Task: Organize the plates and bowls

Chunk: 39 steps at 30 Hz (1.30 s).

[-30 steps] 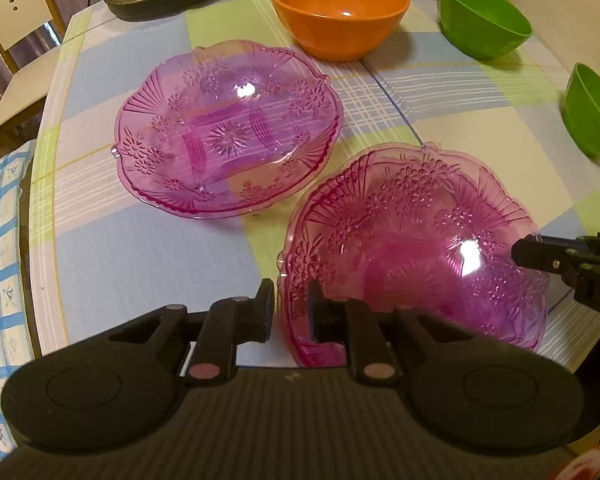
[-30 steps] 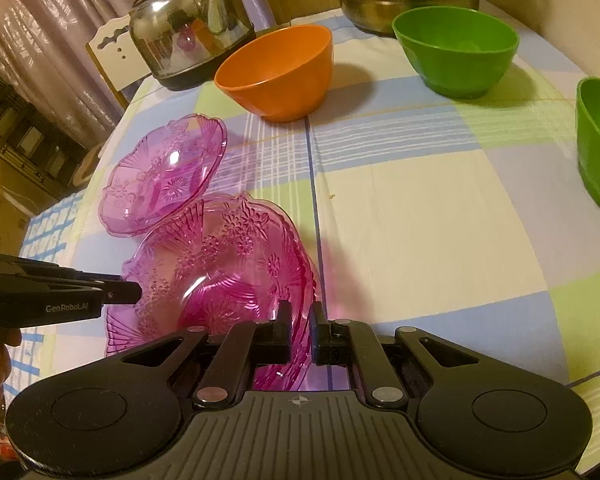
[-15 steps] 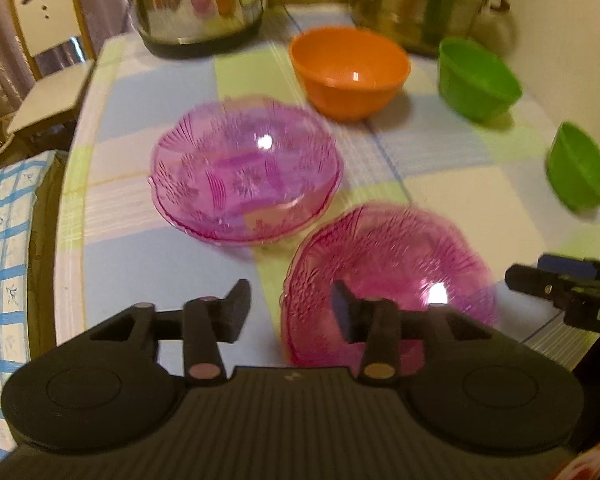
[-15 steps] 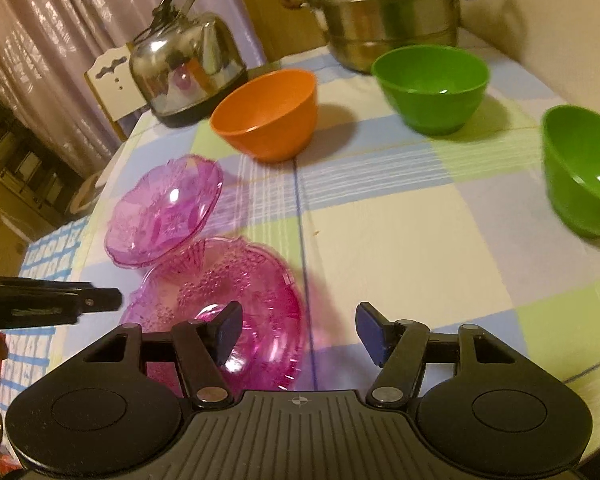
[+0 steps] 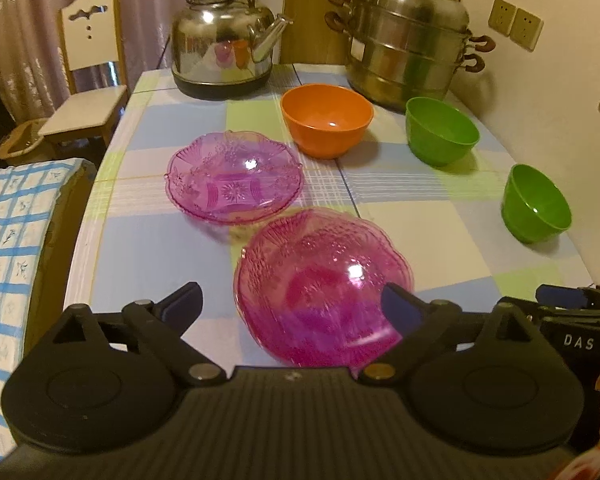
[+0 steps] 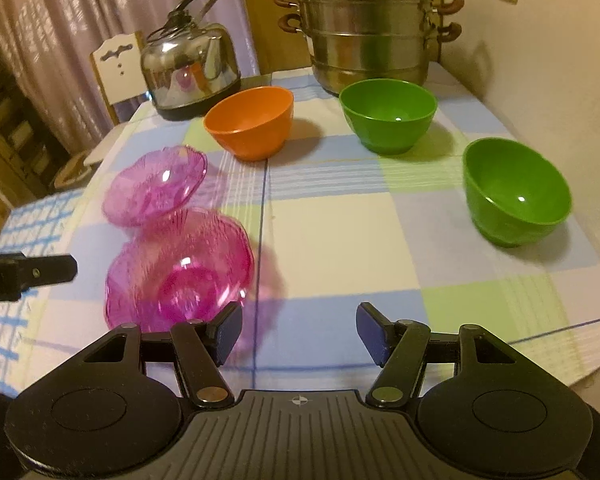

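Two clear pink glass plates lie on the checked tablecloth: a near plate (image 5: 324, 280) (image 6: 180, 272) and a far plate (image 5: 234, 178) (image 6: 156, 184). Behind them stand an orange bowl (image 5: 326, 124) (image 6: 250, 124) and two green bowls, one at the back (image 5: 440, 130) (image 6: 388, 116) and one at the right (image 5: 536, 204) (image 6: 516, 192). My left gripper (image 5: 292, 304) hovers above the near plate's front rim. Its jaws are opening wide and no pad touches the plate. My right gripper (image 6: 300, 332) is open and empty, with bare cloth beneath it just right of that plate.
A steel kettle (image 5: 224, 52) and a stacked steamer pot (image 5: 408, 48) stand at the table's far end. A wall with sockets runs along the right side. A white chair (image 5: 88, 72) and a blue checked cloth (image 5: 8, 240) lie off the table's left edge.
Both grippers were shut on the near pink plate's rim. They have let go, opened, and drawn back and upward. The plate now lies flat on the table.
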Tool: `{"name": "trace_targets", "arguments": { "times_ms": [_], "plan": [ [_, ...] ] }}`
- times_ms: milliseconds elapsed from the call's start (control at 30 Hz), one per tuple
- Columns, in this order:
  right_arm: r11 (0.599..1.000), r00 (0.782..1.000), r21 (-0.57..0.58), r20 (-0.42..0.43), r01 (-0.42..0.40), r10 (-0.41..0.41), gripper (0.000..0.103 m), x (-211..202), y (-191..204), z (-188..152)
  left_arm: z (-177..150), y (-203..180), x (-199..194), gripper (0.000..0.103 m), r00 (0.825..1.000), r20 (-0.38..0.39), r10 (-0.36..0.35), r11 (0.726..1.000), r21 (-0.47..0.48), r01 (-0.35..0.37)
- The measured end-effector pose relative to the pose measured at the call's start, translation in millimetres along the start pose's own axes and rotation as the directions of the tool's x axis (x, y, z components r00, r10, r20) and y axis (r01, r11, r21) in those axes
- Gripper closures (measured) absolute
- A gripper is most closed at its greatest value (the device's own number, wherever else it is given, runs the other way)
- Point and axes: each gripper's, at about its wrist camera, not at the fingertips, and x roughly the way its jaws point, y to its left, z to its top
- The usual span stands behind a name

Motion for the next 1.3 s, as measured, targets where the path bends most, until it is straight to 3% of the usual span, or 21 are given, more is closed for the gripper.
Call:
{"name": "trace_targets", "arguments": {
  "times_ms": [400, 633, 800, 933, 1100, 1300],
  "plan": [
    [0.996, 1.0, -0.082, -0.003, 0.023, -0.023, 0.039, -32.3, -0.7, -33.4, -57.1, -23.8, -37.1, 0.007, 1.0, 0.013, 0.029, 1.0, -0.011, -0.028],
    [0.996, 1.0, -0.088, -0.001, 0.018, -0.019, 0.039, -37.8, 2.2, -38.9, -68.5, -23.5, -40.3, 0.007, 1.0, 0.004, 0.027, 0.999, -0.025, -0.027],
    [0.997, 1.0, -0.071, 0.003, 0.0, 0.001, 0.039, -38.4, 2.4, -36.1, -63.0, -20.0, -46.1, 0.007, 0.999, 0.029, 0.023, 0.999, -0.033, -0.022],
    [0.998, 0.998, 0.002, 0.009, -0.061, 0.061, 0.039, -37.9, -2.5, -26.4, -52.5, -11.9, -47.4, 0.007, 0.999, 0.04, -0.001, 0.999, -0.047, 0.002],
    [0.986, 0.988, 0.069, 0.022, -0.152, 0.151, 0.039, -32.0, -3.8, -0.8, -30.2, 8.0, -47.3, 0.007, 0.998, 0.054, -0.019, 0.998, -0.054, 0.022],
    [0.973, 0.975, 0.059, 0.026, -0.224, 0.223, 0.039, -10.1, 13.9, 37.6, 2.3, 42.9, -33.4, 0.007, 0.999, 0.042, -0.012, 0.998, -0.062, 0.014]
  ]
}}
